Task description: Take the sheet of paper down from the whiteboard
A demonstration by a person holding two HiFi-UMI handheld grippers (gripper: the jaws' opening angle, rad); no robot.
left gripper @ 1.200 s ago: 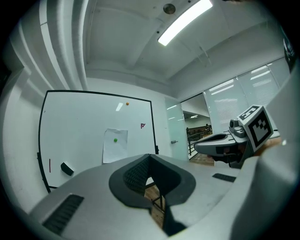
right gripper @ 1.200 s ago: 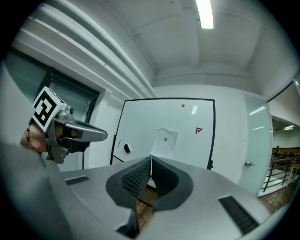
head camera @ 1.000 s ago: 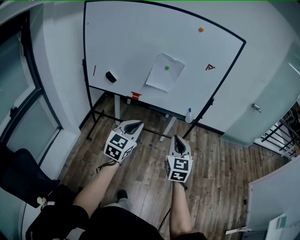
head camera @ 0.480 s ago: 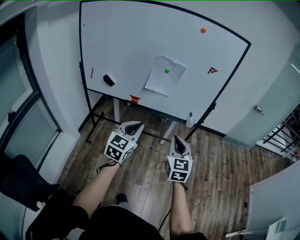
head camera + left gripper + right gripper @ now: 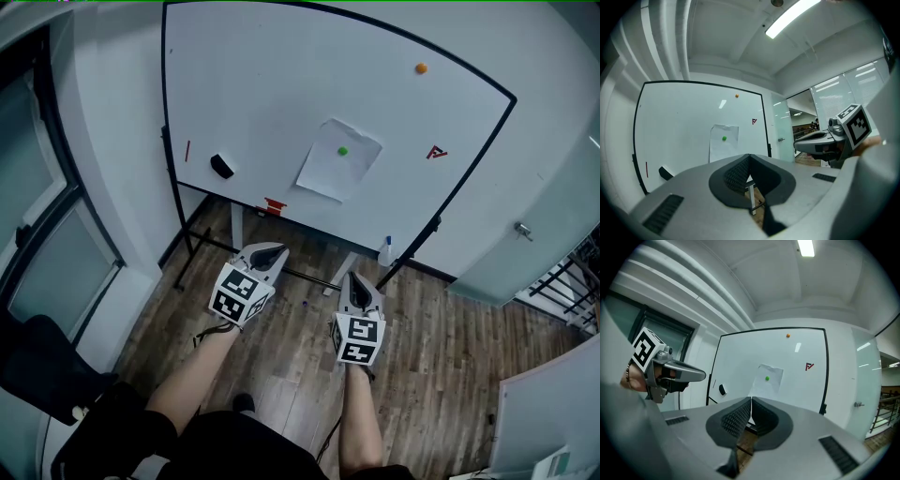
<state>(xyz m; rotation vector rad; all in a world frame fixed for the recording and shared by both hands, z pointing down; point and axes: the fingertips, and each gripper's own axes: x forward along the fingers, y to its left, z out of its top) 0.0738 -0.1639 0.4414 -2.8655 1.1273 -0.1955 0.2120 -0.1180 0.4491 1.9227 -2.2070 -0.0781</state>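
Observation:
A white sheet of paper (image 5: 337,172) hangs on the whiteboard (image 5: 272,84), pinned by a green round magnet (image 5: 343,150). The paper (image 5: 723,142) and the green magnet (image 5: 724,138) show in the left gripper view too, and the paper (image 5: 767,379) in the right gripper view. My left gripper (image 5: 269,253) and right gripper (image 5: 357,287) are held side by side over the floor, some way short of the board, both pointing at it. Each has its jaws shut with nothing between them.
On the board sit an orange magnet (image 5: 421,67), a red mark (image 5: 436,152), a black eraser (image 5: 221,166), a red marker line (image 5: 187,150) and a red clip (image 5: 273,204) at the bottom edge. A spray bottle (image 5: 386,251) stands by the board's leg. A glass door (image 5: 525,230) is at right.
The whiteboard and paper have grown slightly larger and shifted right in the head view as I moved toward the board. Both grippers stay shut, side by side.

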